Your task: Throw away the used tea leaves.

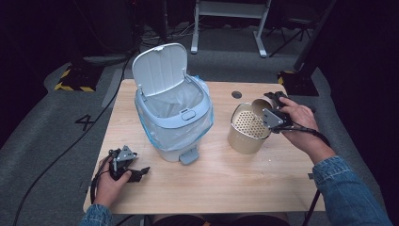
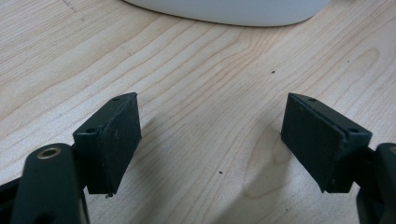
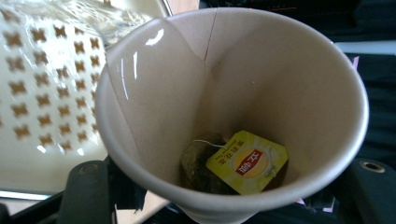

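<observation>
The paper cup, holding a used tea bag with a yellow tag, sits pinched in the right gripper, at the gold strainer pot's two o'clock rim.

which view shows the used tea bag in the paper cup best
The right gripper view: it looks straight into the white paper cup, with the wet tea bag and its yellow tag at the bottom. The high view shows the cup small, over the beige perforated strainer bucket.

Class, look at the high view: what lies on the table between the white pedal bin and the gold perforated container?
Nothing: in the high view, bare wooden table separates the pedal bin from the gold perforated container. The right tool holds a paper cup tilted over that container.
</observation>
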